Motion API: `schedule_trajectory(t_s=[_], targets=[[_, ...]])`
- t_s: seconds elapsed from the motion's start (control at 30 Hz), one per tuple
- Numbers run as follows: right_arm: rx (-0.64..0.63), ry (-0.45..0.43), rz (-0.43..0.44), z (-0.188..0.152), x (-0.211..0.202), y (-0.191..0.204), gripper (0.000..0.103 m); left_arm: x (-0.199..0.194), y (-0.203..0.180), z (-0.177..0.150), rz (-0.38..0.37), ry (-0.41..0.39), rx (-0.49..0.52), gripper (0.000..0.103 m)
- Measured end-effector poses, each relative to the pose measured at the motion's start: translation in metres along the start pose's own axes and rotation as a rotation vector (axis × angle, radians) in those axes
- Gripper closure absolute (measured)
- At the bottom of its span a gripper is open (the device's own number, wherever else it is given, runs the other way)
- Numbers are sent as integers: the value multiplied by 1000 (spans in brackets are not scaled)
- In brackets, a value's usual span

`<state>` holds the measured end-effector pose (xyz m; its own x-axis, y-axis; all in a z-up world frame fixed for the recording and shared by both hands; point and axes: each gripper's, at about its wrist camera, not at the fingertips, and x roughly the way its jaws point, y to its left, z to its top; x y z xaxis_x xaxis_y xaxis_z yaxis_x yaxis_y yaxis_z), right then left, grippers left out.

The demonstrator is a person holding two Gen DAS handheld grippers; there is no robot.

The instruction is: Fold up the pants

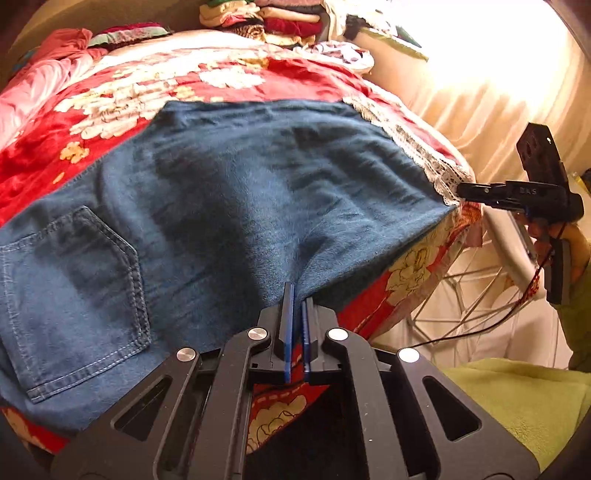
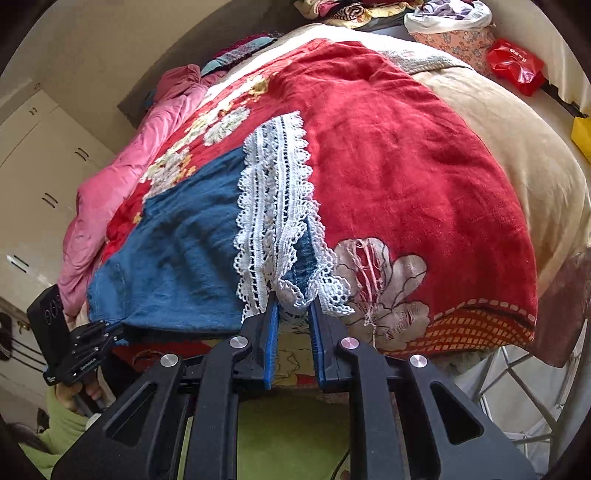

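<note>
Blue denim pants (image 1: pixel 240 192) lie flat on the bed, back pocket (image 1: pixel 74 288) at the left, white lace hem (image 2: pixel 273 192) at the right. At the near edge, my left gripper (image 1: pixel 298 293) is shut on a pinch of the denim. It also shows at the lower left of the right wrist view, where the left gripper (image 2: pixel 120 329) meets the pants' (image 2: pixel 177 258) corner. My right gripper (image 2: pixel 293 301) is shut on bunched lace at the hem's near end. In the left wrist view the right gripper (image 1: pixel 461 192) bites that hem (image 1: pixel 417 147) at the bed's right edge.
A red floral blanket (image 1: pixel 110 140) covers the bed, with a pink quilt (image 2: pixel 110 184) along its left side. Folded clothes (image 1: pixel 280 22) are piled at the far end, near a red bag (image 2: pixel 515 66). A white wire rack (image 1: pixel 461 295) stands beside the bed.
</note>
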<state>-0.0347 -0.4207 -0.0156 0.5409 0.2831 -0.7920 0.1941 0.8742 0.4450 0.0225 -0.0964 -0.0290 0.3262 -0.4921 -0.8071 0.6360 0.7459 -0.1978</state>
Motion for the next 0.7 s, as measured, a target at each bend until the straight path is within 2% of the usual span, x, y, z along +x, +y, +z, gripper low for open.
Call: schedule_trajectory(t_s=[0.13, 0.23, 0.3, 0.33, 0.47, 0.53, 0.63, 0.7], targets=[[-6, 13, -45, -3, 9, -4, 88, 9, 2, -3, 5, 36, -11, 102], [-1, 15, -43, -4, 8, -7, 84, 13, 6, -4, -11, 50, -32, 101], [1, 15, -38, -3, 3, -10, 69, 10, 6, -5, -18, 47, -33, 100], [5, 7, -26, -2, 0, -12, 68, 6, 5, -6, -18, 44, -30, 99], [-13, -102, -25, 8, -29, -11, 66, -15, 10, -22, -26, 23, -54, 74], [-67, -123, -15, 13, -31, 2, 59, -27, 17, -29, -9, 0, -78, 73], [-212, -117, -3, 14, -16, 39, 58, -54, 40, -36, 47, -61, -163, 71], [-310, -96, 12, 11, 0, 65, 58, -78, 59, -40, 87, -118, -226, 62]])
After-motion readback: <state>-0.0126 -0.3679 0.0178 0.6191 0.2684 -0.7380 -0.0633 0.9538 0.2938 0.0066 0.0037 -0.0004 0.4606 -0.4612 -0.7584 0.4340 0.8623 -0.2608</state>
